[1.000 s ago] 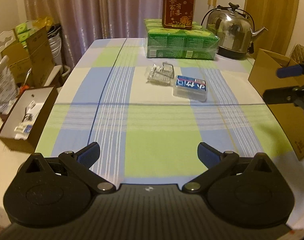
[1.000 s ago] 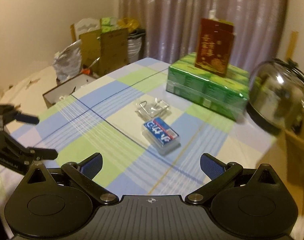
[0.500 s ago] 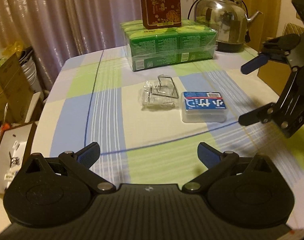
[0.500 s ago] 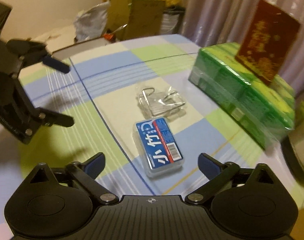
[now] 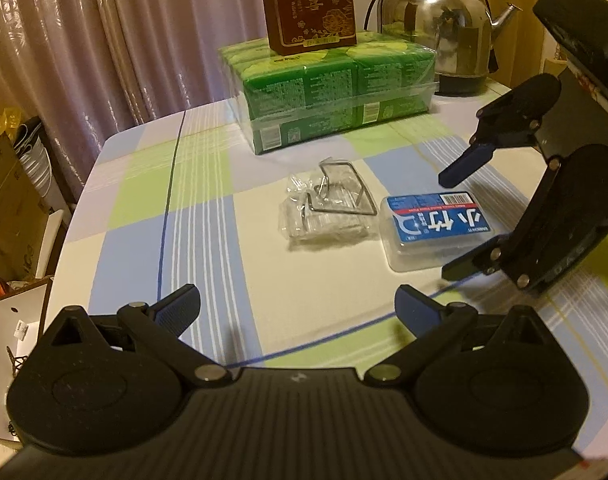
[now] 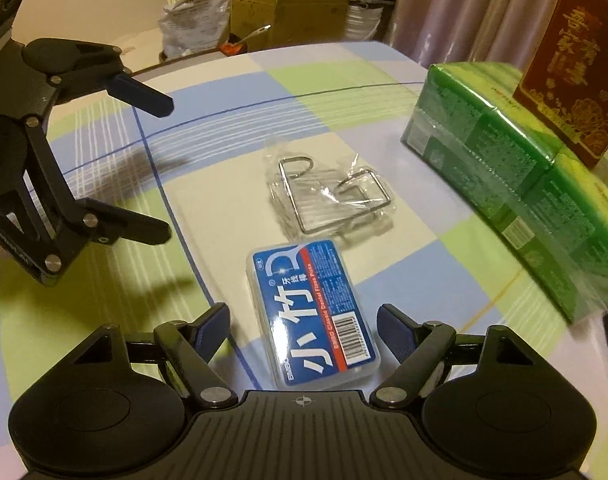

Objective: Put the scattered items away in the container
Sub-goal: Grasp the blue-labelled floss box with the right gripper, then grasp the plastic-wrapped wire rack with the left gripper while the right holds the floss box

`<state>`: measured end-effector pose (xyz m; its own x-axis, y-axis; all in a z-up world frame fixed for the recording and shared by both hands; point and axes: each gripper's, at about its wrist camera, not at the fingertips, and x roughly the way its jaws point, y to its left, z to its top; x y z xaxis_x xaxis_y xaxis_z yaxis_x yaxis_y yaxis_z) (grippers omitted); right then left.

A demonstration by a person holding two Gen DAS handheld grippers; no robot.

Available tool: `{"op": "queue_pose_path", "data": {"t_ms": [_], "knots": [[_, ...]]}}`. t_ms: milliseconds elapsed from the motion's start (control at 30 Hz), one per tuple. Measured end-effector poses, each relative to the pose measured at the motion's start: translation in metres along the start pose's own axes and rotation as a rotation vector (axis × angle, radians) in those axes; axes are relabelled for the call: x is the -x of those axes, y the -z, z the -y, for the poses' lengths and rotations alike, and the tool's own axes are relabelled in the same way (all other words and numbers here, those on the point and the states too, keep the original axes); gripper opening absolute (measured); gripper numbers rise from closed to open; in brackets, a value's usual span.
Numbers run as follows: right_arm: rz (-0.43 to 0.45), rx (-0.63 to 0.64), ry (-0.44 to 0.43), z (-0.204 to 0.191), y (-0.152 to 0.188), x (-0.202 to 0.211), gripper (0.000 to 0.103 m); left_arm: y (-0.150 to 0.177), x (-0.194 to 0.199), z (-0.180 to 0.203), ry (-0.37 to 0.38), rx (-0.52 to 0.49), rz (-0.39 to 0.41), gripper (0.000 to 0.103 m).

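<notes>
Straddled the floss box [image 6: 315,314] with right gripper [image 6: 303,330] spread wide, left gripper [image 5: 297,306] likewise apart; risked slipping off slick plastic.

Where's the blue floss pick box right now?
The blue floss pick box lies flat on the checked tablecloth, right ahead of the open right gripper, beside the bagged wire hooks.

The table [image 5: 135,216] holds one blue-labelled floss box [image 6: 312,312], one clear bag [image 6: 324,196] of wire hooks, one green wrapped multipack [image 5: 332,88], one red box [image 5: 310,0] on top of it, and one steel kettle [image 5: 440,28]; two grippers [image 5: 297,304] [image 6: 301,322] are in view.
</notes>
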<state>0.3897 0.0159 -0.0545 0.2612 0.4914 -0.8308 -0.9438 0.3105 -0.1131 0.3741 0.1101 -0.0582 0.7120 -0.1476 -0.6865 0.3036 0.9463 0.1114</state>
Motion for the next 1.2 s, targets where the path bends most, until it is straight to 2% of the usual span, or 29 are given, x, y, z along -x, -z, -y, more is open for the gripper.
{"op": "queue_pose_path", "data": {"t_ms": [33,67,133,200,500,633,833,900,967,1033,1067,1200], "knots": [[-0.004,0.002,-0.001,0.000,0.000,-0.001,0.071,-0.001,-0.002,0.000,0.006,0.002,0.000,0.102],[-0.009,0.004,0.001,0.000,0.000,-0.002,0.058,-0.002,-0.004,0.000,0.012,0.002,-0.001,0.102],[-0.022,-0.004,0.011,0.000,0.001,-0.002,0.055,-0.003,-0.007,0.000,0.017,0.005,0.001,0.101],[-0.027,-0.032,0.021,0.003,0.002,0.002,0.054,-0.005,-0.010,0.001,0.012,0.003,0.007,0.101],[-0.061,-0.206,0.168,0.031,0.017,0.020,0.054,-0.030,-0.033,0.019,0.001,-0.009,0.036,0.100],[-0.065,-0.270,0.188,0.038,0.025,0.021,0.054,-0.043,-0.048,0.028,-0.023,0.003,0.028,0.093],[-0.048,-0.319,0.169,0.043,0.036,0.024,0.054,-0.051,-0.070,0.039,-0.055,0.026,0.017,0.092],[-0.050,-0.322,0.168,0.043,0.037,0.025,0.054,-0.052,-0.075,0.043,-0.085,0.006,0.004,0.082],[-0.050,-0.325,0.170,0.042,0.038,0.026,0.054,-0.052,-0.078,0.045,-0.105,0.000,-0.017,0.065],[-0.047,-0.340,0.164,0.041,0.040,0.029,0.054,-0.051,-0.079,0.041,-0.089,0.024,-0.037,0.057],[-0.045,-0.346,0.161,0.040,0.040,0.031,0.054,-0.051,-0.078,0.040,-0.082,0.033,-0.045,0.053],[-0.043,-0.387,0.162,0.033,0.044,0.041,0.054,-0.041,-0.060,0.044,-0.066,0.042,-0.068,0.052]]}}
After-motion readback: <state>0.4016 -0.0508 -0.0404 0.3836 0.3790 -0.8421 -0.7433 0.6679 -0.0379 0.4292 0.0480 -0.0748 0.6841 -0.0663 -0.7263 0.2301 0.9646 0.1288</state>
